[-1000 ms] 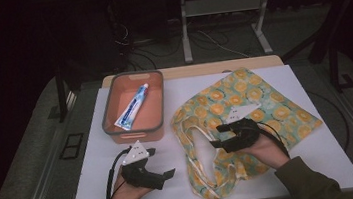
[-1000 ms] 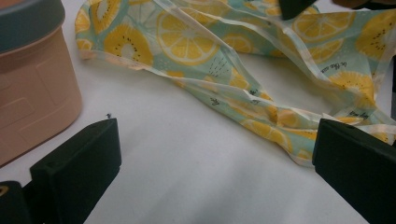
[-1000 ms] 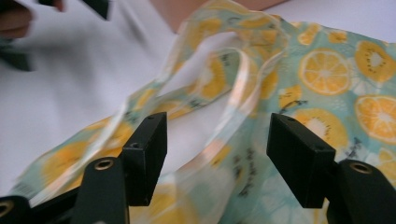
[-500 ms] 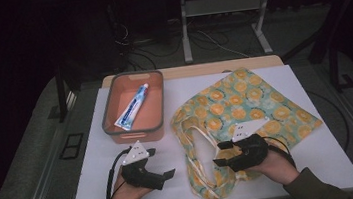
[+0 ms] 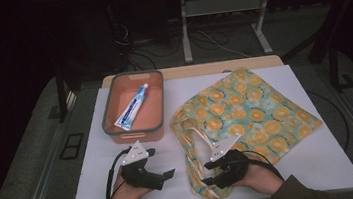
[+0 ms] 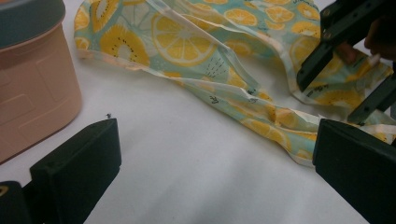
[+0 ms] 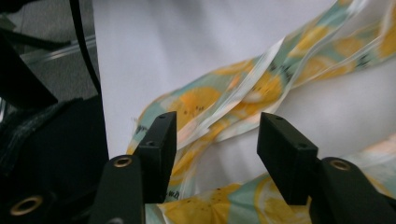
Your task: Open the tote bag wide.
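White board [image 5: 124, 186] covers the tabletop; a strip of bare wood shows along its far edge. Dark floor surrounds the table, with loose cables [image 5: 208, 38] and the legs of a second table [image 5: 185, 28] visible beyond it.

Item count on the board: one orange bin [image 5: 136, 129], one toothpaste tube [image 5: 131, 107], one fruit-print cloth bag [image 5: 251, 111] with two handles.

The bin sits at far left, and the tube lies diagonally inside it. The bag lies flat to the right of the bin, just beside it, with its handles [image 5: 195, 142] trailing toward the near edge.

The left gripper [image 5: 157, 162] rests on the board near the front of the bin, jaws wide apart with nothing between them. In the left gripper view, one handle [image 6: 261, 116] crosses in front of its jaws.

The right gripper [image 5: 208, 174] sits over the near end of the handles. In the right gripper view its jaws stand apart, a handle strip [image 7: 219, 109] running just beyond the gap between them.
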`<state>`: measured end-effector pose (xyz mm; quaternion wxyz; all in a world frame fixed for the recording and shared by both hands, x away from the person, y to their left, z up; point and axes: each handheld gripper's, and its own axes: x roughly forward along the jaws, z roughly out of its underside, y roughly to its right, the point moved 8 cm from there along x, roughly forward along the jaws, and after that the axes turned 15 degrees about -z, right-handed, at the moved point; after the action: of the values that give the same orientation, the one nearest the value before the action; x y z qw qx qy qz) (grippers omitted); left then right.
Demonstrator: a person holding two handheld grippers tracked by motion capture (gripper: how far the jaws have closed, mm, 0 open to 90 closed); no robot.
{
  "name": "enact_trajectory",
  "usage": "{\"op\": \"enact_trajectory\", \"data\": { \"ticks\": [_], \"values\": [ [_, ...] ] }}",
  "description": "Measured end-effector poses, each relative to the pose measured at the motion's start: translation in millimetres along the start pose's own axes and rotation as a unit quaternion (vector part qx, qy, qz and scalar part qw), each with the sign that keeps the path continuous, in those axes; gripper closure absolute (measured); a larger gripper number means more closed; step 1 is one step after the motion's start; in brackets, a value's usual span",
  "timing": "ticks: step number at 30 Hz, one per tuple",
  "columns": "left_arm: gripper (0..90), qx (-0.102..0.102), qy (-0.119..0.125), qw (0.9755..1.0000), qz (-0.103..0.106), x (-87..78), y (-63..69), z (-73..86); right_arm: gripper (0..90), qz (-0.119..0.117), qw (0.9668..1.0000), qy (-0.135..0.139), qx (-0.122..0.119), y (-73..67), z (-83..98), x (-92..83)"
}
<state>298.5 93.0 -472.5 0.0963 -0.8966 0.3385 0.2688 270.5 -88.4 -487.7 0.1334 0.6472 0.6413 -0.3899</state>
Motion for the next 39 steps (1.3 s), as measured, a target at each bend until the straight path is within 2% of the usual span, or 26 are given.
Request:
{"op": "enact_trajectory", "data": {
  "ticks": [3, 6, 7, 8, 9, 10, 11, 14, 19, 20, 23, 25, 26, 28, 33, 39],
  "values": [
    [0.0, 0.001, 0.000, 1.0000, 0.000, 0.0, 0.0, 0.0, 47.8, 0.001, 0.9999, -0.014, 0.002, -0.7, 5.4, 7.8],
    [0.0, 0.001, -0.002, 1.0000, 0.001, 0.4, 0.3, 0.4, 54.6, 0.007, 0.9996, -0.028, -0.005, 0.3, 9.3, 14.0],
    [0.0, 0.001, -0.003, 1.0000, 0.001, 0.6, 0.3, 0.6, 62.4, 0.020, 0.9994, -0.026, -0.010, 1.4, 9.2, 14.0],
    [0.0, 0.001, -0.003, 1.0000, 0.001, 0.8, 0.4, 0.9, 62.4, 0.020, 0.9994, -0.026, -0.010, 1.4, 9.2, 14.0],
    [0.0, 0.001, -0.004, 1.0000, 0.001, 1.0, 0.7, 0.9, 66.1, 0.026, 0.9992, -0.026, -0.012, 2.6, 9.2, 13.7],
    [0.0, 0.002, -0.004, 1.0000, 0.001, 1.2, 0.8, 0.9, 75.6, 0.039, 0.9989, -0.023, -0.011, 5.1, 9.5, 12.7],
    [0.0, 0.002, -0.004, 1.0000, 0.002, 1.3, 1.0, 0.8, 75.6, 0.039, 0.9989, -0.023, -0.011, 5.1, 9.5, 12.7],
    [0.0, 0.003, -0.005, 1.0000, 0.002, 1.2, 1.1, 0.9, 87.3, 0.044, 0.9988, -0.017, -0.012, 8.5, 9.4, 11.6],
    [0.0, 0.002, -0.004, 1.0000, 0.002, 0.7, 0.4, 0.8, 89.6, 0.037, 0.9991, -0.009, -0.016, 9.4, 7.2, 10.6],
    [0.0, 0.002, -0.004, 1.0000, 0.002, 0.6, 0.4, 0.8, 89.6, 0.035, 0.9993, 0.001, -0.014, 9.1, 5.1, 8.3],
    [0.0, 0.002, -0.003, 1.0000, 0.002, 0.3, 0.5, 0.6, 89.7, 0.030, 0.9988, 0.038, -0.006, 8.8, -4.4, -6.5],
    [0.0, 0.002, -0.003, 1.0000, 0.001, 0.4, 0.0, 0.5, 89.7, 0.032, 0.9978, 0.057, -0.009, 9.5, -10.4, -17.4],
    [0.0, 0.002, -0.003, 1.0000, 0.001, 0.5, -0.1, 0.5, 89.7, 0.032, 0.9978, 0.057, -0.009, 9.5, -10.4, -17.4],
    [0.0, 0.002, -0.004, 1.0000, 0.001, 0.6, -0.3, 0.7, 90.0, 0.038, 0.9960, 0.080, -0.010, 9.9, -17.0, -30.5],
    [0.0, 0.000, -0.004, 1.0000, 0.000, 1.0, -0.5, 1.0, 90.0, 0.064, 0.9890, 0.133, -0.005, 22.1, -27.2, -72.0],
    [0.0, -0.001, -0.006, 1.0000, -0.001, 1.4, -0.5, 1.3, 90.0, 0.103, 0.9789, 0.175, 0.022, 47.1, -20.8, -116.9]
  ]
}}
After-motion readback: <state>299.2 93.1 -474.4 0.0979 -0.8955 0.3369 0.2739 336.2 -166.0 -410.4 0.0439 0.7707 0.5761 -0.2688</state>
